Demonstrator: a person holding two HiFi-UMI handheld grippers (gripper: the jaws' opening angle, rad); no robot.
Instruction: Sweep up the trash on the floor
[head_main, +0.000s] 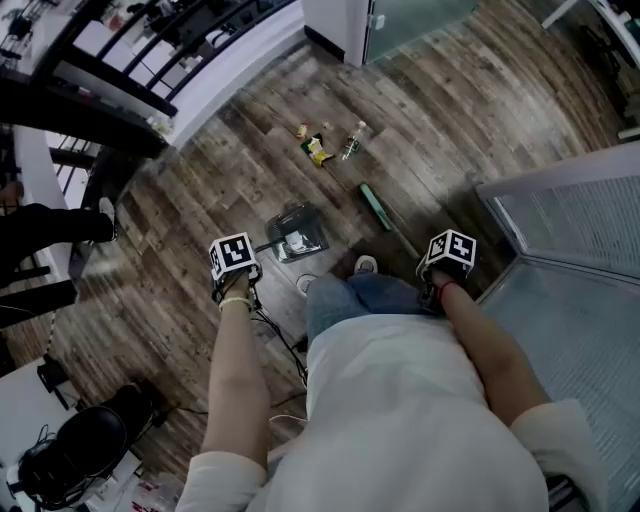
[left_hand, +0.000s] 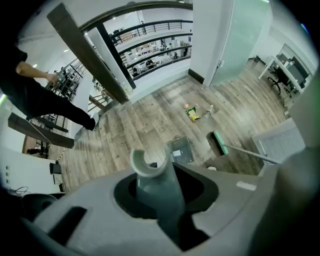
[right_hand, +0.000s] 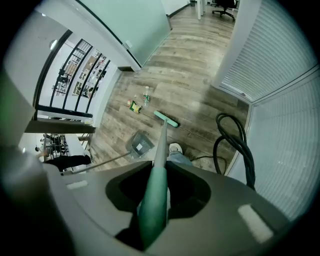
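- Left gripper (left_hand: 159, 194): jaws clamped round a pale grey-green tubular dustpan handle (left_hand: 150, 170) near its hooked top end.
- Right gripper (right_hand: 152, 202): jaws closed on a long green broom pole (right_hand: 159, 150), high up the shaft.
- Grey long-handled dustpan (head_main: 297, 233) resting on the brown wood-plank floor (head_main: 200, 190), just ahead of a white shoe (head_main: 366, 264).
- Flat green broom head (head_main: 376, 207) down on the boards, right of the pan and apart from it.
- Trash in one small cluster beyond both tools — yellow crumpled wrapper (head_main: 317, 150), clear plastic bottle (head_main: 353, 140), small tan scrap (head_main: 301, 130) — near the broom head but not touching it.
- Handling, as judged: all light. Wrapper likely to skid; bottle round and liable to roll off sideways, so best met broadside.
- Pole stiff; a high hold gives reach but loose control — a lower grip would suit short strokes.
- Pan light, probably prone to sliding back unless pressed down through its handle.
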